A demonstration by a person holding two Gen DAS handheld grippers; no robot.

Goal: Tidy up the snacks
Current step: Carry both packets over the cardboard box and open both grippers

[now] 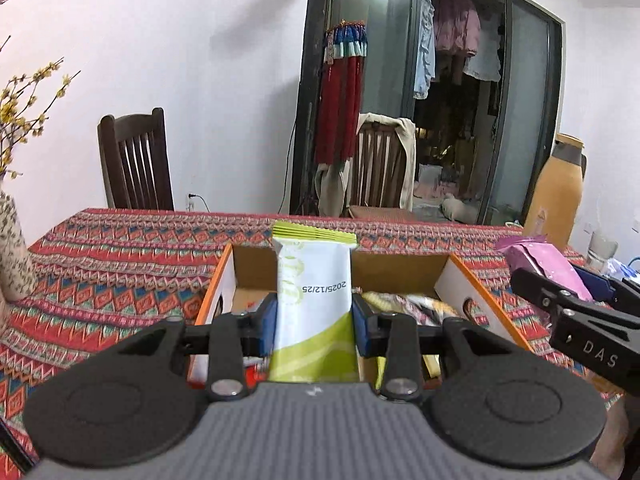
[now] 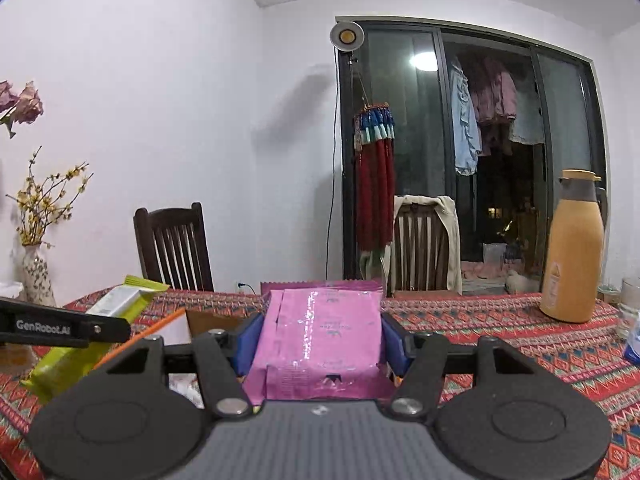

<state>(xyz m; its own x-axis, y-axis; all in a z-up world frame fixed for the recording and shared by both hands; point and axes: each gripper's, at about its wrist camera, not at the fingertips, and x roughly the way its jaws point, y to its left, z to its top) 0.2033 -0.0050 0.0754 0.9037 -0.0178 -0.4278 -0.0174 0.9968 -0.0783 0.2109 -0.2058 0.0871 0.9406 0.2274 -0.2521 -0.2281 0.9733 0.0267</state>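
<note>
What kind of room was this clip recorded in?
Most likely a home dining room: a table under a patterned cloth, wooden dining chairs by a white wall, and glass sliding doors onto a balcony hung with laundry.

Home dining room: patterned tablecloth (image 1: 120, 248), wooden chairs (image 1: 138, 160), hung laundry (image 1: 456, 28)

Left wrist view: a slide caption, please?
Left gripper holds a green-and-white snack packet above an open cardboard box.
</note>
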